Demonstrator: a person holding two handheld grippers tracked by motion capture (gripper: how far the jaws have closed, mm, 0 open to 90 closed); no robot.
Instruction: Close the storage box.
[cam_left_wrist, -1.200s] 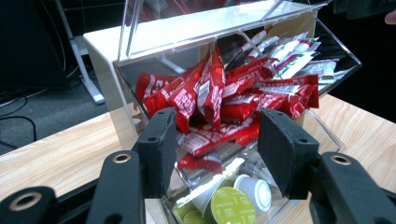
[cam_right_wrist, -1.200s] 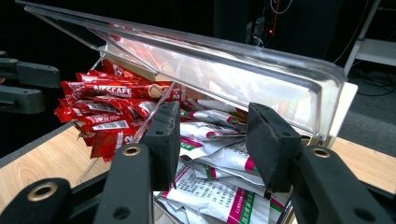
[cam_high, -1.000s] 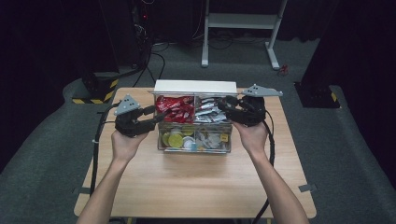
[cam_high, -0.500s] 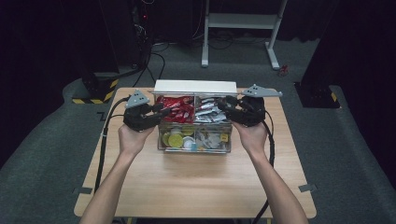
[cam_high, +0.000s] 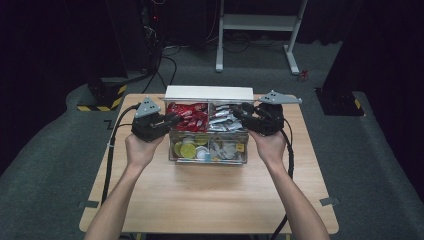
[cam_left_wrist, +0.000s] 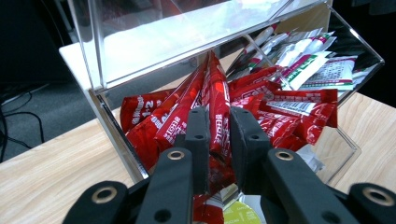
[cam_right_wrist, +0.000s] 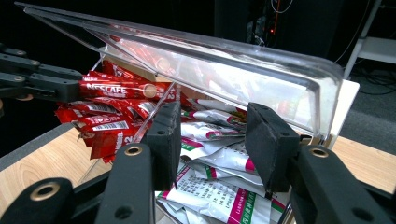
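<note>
Now the left gripper, whose jaws have just been closing, pinches one red sachet standing among the others in the rear left compartment of the clear box. Farther across, the right gripper is closed about a white sachet in the rear right compartment. A clean lift should go straight up, slowly, clear of the raised lid, so neighbouring sachets stay put.
</note>
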